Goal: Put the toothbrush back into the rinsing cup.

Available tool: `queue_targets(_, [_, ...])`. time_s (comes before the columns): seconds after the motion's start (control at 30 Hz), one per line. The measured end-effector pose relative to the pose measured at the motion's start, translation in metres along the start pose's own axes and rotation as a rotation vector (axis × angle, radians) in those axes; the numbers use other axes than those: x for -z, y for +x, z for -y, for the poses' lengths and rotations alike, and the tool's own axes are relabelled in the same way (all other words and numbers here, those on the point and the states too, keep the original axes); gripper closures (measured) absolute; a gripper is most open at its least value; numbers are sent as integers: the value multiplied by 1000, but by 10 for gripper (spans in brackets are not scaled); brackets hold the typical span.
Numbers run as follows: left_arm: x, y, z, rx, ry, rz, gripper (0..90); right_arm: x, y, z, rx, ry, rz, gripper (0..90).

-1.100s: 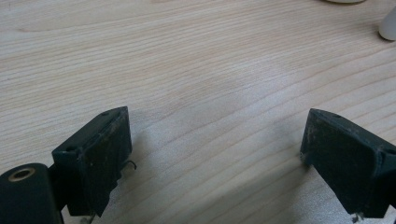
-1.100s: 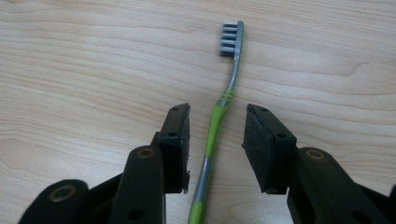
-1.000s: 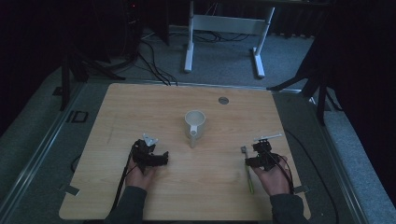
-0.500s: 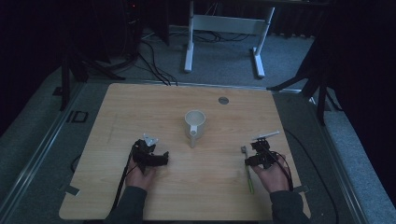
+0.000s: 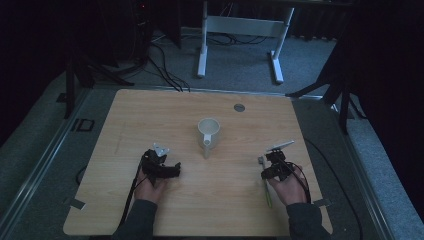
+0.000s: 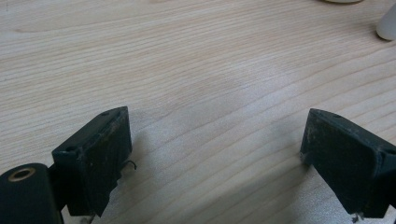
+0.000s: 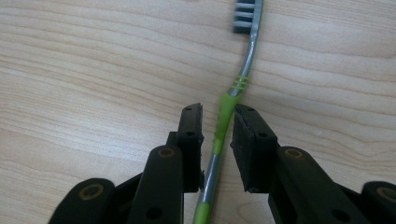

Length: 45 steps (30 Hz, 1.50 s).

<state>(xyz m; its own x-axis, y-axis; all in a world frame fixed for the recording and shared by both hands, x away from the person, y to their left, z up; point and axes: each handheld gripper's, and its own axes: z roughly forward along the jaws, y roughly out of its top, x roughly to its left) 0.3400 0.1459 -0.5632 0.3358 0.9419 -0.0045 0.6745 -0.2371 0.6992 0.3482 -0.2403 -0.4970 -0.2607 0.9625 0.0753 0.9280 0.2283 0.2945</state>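
A green and grey toothbrush lies flat on the wooden table, bristle head pointing away from me. My right gripper straddles its handle. The jaws are narrowly open, the right pad is close against the handle, and a slim gap shows on the left. From above, the right gripper sits over the toothbrush near the front right. A white mug stands mid-table with its handle toward me. My left gripper rests low at the front left, and its jaws are wide open over bare wood.
The mug's handle end shows at the top right of the left gripper view. A round grey grommet sits in the tabletop far behind the mug. White desk legs and cables lie on the floor beyond the table.
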Motion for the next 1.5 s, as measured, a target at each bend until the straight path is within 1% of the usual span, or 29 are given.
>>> queue_targets(0.17, [0,0,0,0,0,0,91,-2,1,-3,6,19,3,718])
queue_targets(0.47, [0,0,0,0,0,0,91,-6,3,-9,7,70,15,730])
queue_targets(0.63, [0,0,0,1,0,0,91,-6,1,-11,-5,83,24,740])
queue_targets(0.83, [0,0,0,1,0,0,92,-8,1,-12,2,100,23,739])
queue_targets(1.2, [0,0,0,0,-1,0,91,-14,0,-11,-2,118,25,738])
queue_targets(1.5, [0,0,0,0,0,0,92,-19,2,-11,2,147,38,738])
